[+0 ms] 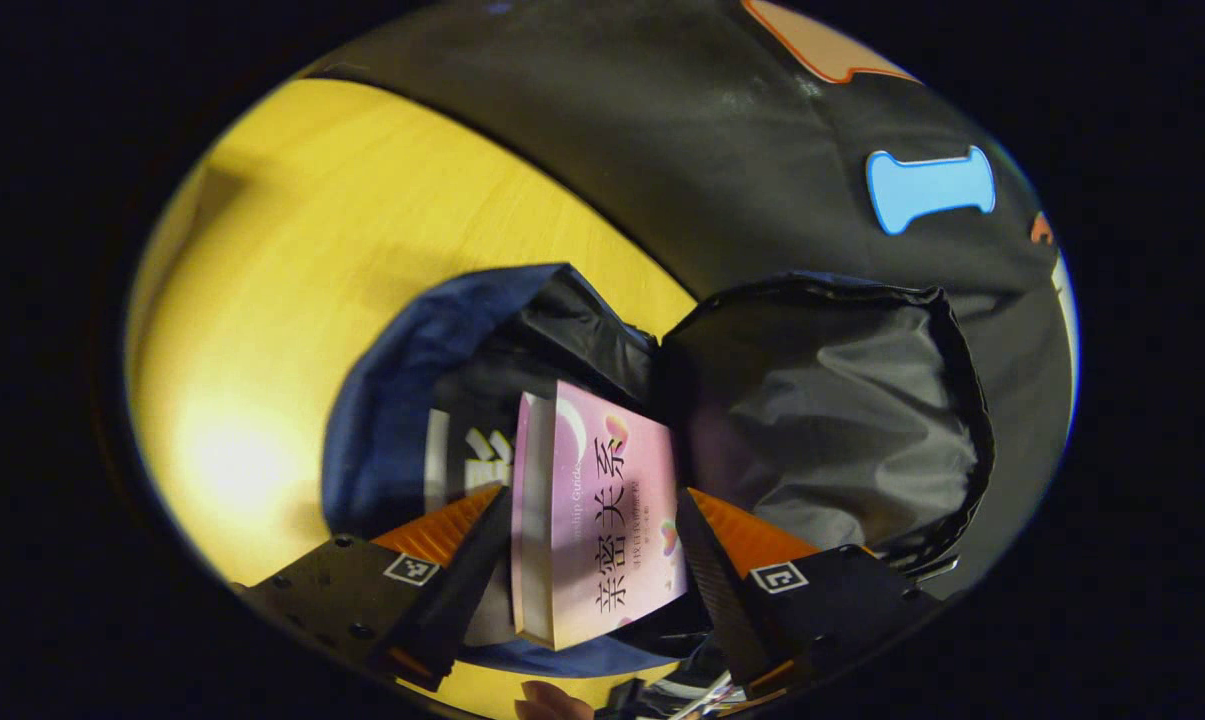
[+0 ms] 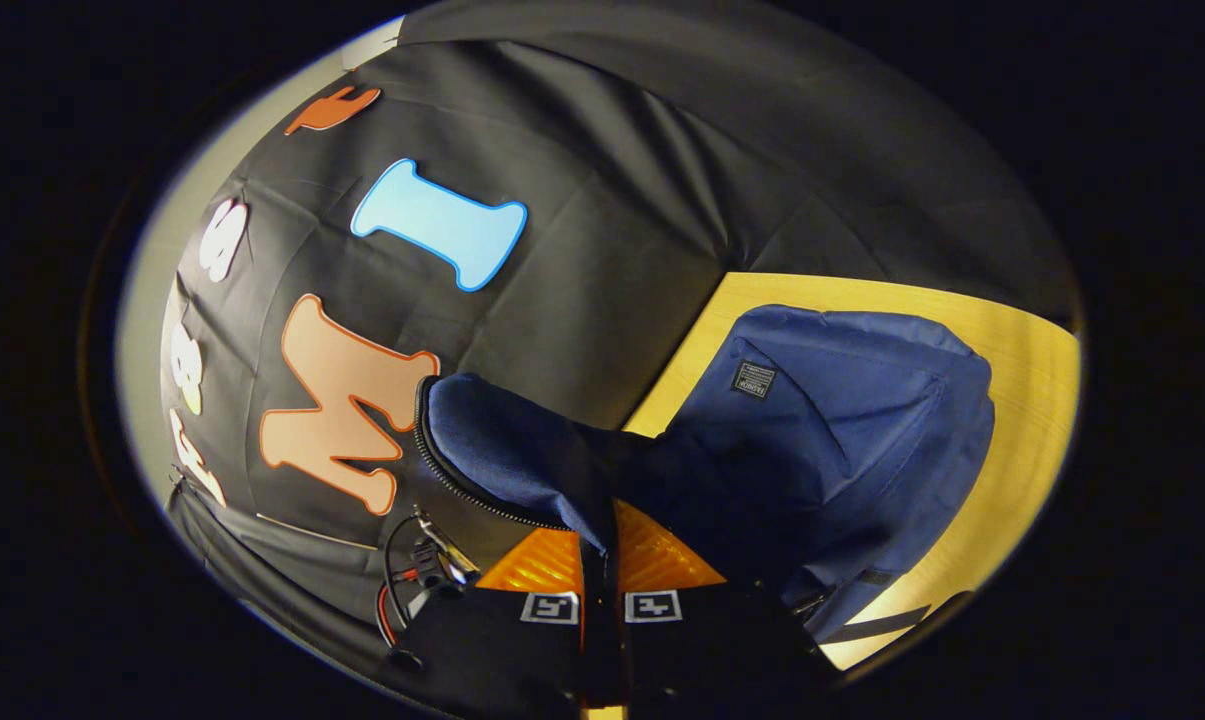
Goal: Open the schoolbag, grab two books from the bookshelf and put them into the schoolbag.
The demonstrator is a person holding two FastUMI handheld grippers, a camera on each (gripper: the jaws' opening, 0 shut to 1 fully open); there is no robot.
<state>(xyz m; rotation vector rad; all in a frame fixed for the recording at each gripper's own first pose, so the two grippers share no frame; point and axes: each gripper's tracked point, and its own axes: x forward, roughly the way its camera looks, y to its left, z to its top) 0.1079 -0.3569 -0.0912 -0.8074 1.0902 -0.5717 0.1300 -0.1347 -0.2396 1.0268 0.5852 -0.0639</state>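
Between the left hand-held gripper's (image 1: pixel 592 560) clamping fingers, pink book (image 1: pixel 602 520) over open schoolbag (image 1: pixel 402 400)

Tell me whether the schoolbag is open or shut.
Open. In the left gripper view the schoolbag gapes, dark lining exposed, and the pink book sits partway inside beside another book.

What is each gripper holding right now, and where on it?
Left gripper clamps the pink book across its near end, over the open schoolbag. Right gripper pinches the bag's zippered flap edge.
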